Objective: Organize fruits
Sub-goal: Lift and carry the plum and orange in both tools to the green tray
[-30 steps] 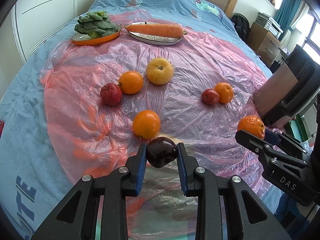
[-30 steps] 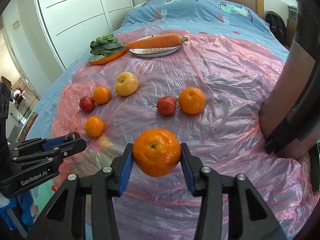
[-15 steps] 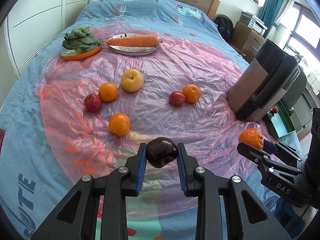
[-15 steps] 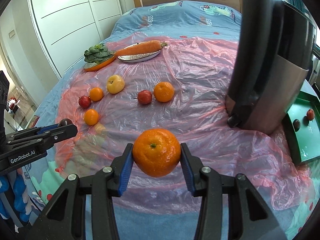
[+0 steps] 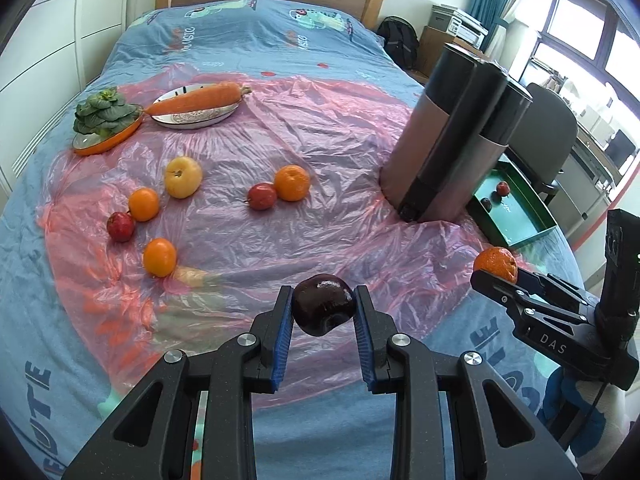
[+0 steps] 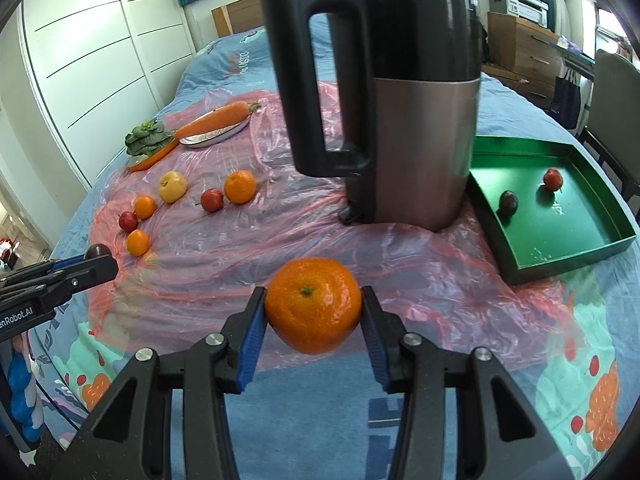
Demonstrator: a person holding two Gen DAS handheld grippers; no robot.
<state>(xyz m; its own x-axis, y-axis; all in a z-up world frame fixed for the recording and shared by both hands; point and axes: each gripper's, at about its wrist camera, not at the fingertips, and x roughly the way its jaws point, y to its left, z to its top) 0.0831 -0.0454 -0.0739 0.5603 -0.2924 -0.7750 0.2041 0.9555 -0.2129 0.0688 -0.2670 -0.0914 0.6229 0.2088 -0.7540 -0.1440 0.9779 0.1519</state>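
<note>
On the bed's pink plastic sheet point(image 5: 340, 128) six fruits wait while the green tray point(image 6: 568, 256) holds only two, so you're early on, your right gripper point(image 6: 314, 310) clamping a mandarin point(image 6: 313, 304), your left gripper point(image 5: 323, 312) pinching a dark plum point(image 5: 323, 309).

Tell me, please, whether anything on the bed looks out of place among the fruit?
Yes: a tall electric kettle stands on the pink plastic sheet, wedged between the loose fruit and the green tray. It is the only appliance among the produce and blocks the direct path to the tray.
</note>
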